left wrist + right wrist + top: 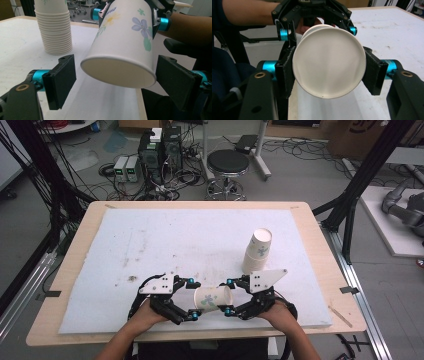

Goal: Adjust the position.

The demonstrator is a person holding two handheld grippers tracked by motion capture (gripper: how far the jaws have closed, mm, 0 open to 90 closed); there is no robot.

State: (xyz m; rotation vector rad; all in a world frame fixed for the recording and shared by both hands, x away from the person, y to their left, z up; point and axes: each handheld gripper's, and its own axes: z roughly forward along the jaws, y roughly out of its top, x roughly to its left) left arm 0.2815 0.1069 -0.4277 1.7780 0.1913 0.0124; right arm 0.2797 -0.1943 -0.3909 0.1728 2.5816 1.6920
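A white paper cup with a flower print [212,298] hangs on its side just above the white mat [165,240], near the table's front edge. My right gripper [228,297] is shut on the cup's base end; in the right gripper view its pads [285,72] press both sides of the cup [329,65]. My left gripper [192,299] faces the cup's open mouth [120,72]. It stands open, with the pads [62,80] on either side of the rim and a gap on the left side. A tall stack of matching cups [257,251] stands behind to the right.
The mat covers most of the wooden table [320,265]. A thin wooden stick [340,315] lies at the front right corner. Beyond the far edge are a black stool [227,167], computer boxes [160,150] and floor cables. Black frame posts flank the table.
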